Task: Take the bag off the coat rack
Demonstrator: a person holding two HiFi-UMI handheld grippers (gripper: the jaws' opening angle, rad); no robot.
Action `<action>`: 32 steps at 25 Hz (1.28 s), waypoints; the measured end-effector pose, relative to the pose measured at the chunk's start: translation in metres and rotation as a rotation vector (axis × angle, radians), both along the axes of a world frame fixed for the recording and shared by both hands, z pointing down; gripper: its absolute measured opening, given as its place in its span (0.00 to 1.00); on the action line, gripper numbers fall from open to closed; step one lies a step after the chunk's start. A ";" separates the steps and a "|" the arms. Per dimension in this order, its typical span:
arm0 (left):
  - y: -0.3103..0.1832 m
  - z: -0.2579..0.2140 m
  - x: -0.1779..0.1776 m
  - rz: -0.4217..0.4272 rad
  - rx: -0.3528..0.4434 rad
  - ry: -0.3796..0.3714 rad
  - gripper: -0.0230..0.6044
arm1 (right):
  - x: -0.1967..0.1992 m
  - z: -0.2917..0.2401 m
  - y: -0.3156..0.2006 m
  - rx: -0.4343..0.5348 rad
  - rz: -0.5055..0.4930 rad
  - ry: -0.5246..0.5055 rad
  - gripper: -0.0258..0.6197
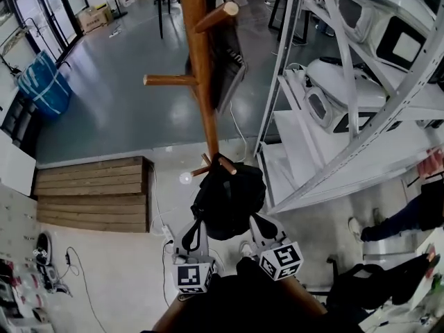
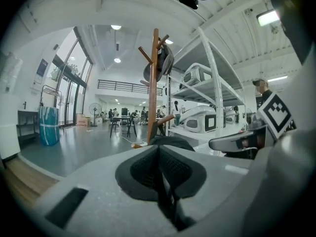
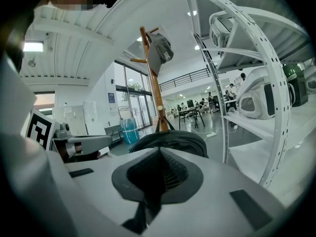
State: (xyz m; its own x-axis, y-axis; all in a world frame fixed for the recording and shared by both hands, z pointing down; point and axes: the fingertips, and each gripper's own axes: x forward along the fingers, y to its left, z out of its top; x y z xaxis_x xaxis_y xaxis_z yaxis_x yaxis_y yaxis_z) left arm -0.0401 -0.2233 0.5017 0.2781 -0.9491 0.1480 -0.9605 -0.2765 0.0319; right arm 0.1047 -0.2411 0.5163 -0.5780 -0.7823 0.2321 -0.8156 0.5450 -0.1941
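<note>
Lift-off step: left tool and right tool both clamp straps of bag, hung on coat rack low peg. Next, probably: raise straps clear, pull away.

Grey left tongs and right tongs bear black-and-white marker cubes.

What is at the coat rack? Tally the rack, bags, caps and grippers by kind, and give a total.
Coat rack: 1
Black bag: 1
Grey cap: 1
Grippers: 2 (left gripper, right gripper)
Total: 5
</note>
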 end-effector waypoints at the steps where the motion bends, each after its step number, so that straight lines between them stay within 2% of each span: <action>1: -0.002 0.002 0.001 -0.009 -0.004 -0.004 0.07 | 0.003 0.002 -0.004 -0.002 -0.005 0.004 0.06; 10: -0.025 0.012 0.002 -0.087 -0.015 0.000 0.08 | 0.011 0.017 -0.039 -0.022 -0.079 0.037 0.07; 14: -0.036 0.017 0.002 -0.094 -0.024 -0.016 0.22 | 0.019 0.023 -0.057 -0.028 -0.081 0.048 0.19; 21: -0.052 0.037 -0.002 -0.113 -0.096 -0.047 0.36 | 0.036 0.042 -0.092 -0.050 -0.065 0.098 0.33; 32: -0.070 0.063 -0.006 -0.136 -0.150 -0.050 0.40 | 0.032 0.076 -0.129 -0.089 -0.130 0.146 0.40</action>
